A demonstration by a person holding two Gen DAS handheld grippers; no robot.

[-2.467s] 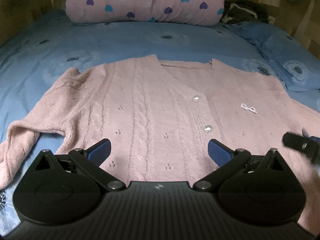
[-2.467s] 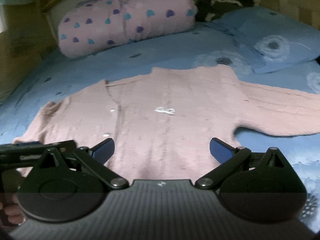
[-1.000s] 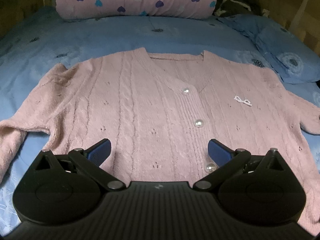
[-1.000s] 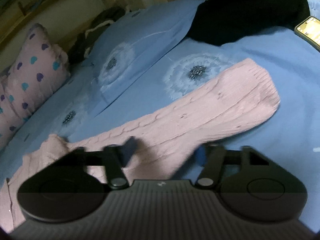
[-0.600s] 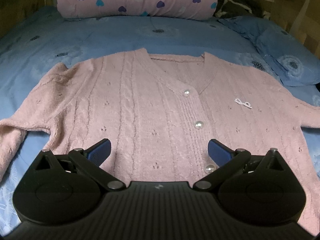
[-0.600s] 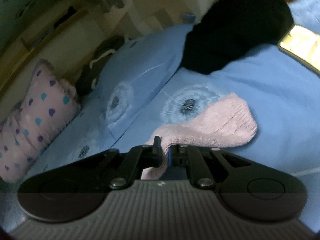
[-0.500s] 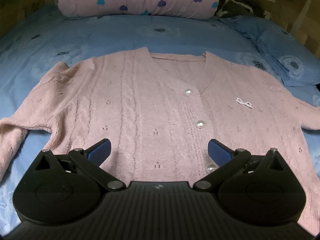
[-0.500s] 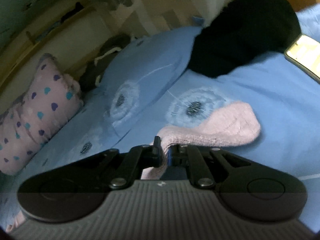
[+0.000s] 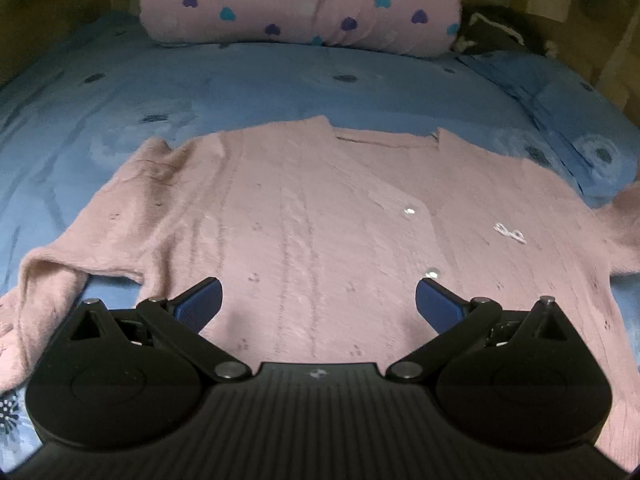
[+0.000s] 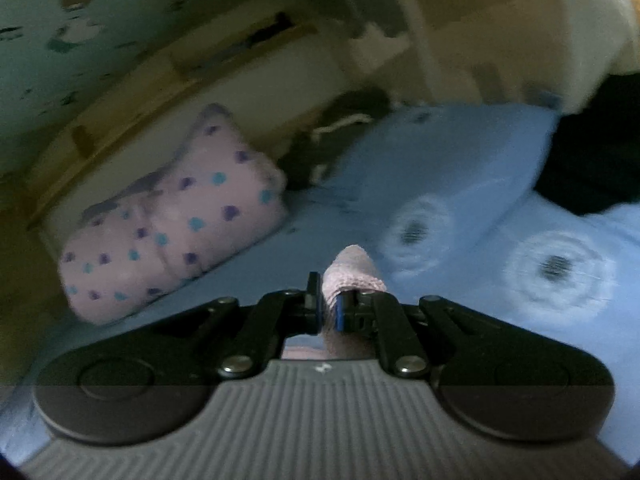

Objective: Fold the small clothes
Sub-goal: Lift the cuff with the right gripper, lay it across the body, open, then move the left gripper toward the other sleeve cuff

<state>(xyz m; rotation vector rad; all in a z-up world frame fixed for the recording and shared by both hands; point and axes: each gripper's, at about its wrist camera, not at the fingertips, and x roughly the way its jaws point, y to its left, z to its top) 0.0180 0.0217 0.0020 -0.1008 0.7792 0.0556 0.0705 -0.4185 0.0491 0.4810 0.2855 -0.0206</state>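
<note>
A pink knit cardigan (image 9: 320, 216) lies flat, front up, on the blue bed sheet (image 9: 280, 92). My left gripper (image 9: 318, 300) is open and empty, hovering over the cardigan's lower hem. The left sleeve (image 9: 36, 300) is bent back at the near left. The right sleeve (image 9: 624, 216) rises off the bed at the right edge. My right gripper (image 10: 328, 300) is shut on that pink sleeve (image 10: 352, 270) and holds it lifted above the bed.
A pink pillow with hearts (image 9: 300, 0) lies at the head of the bed; it also shows in the right wrist view (image 10: 172, 224). A blue pillow (image 9: 568, 120) is on the right. A black garment (image 10: 592, 152) lies at far right.
My right gripper closed on the right sleeve and has lifted it and swung it toward the cardigan's body. The left gripper stayed open and drifted slightly.
</note>
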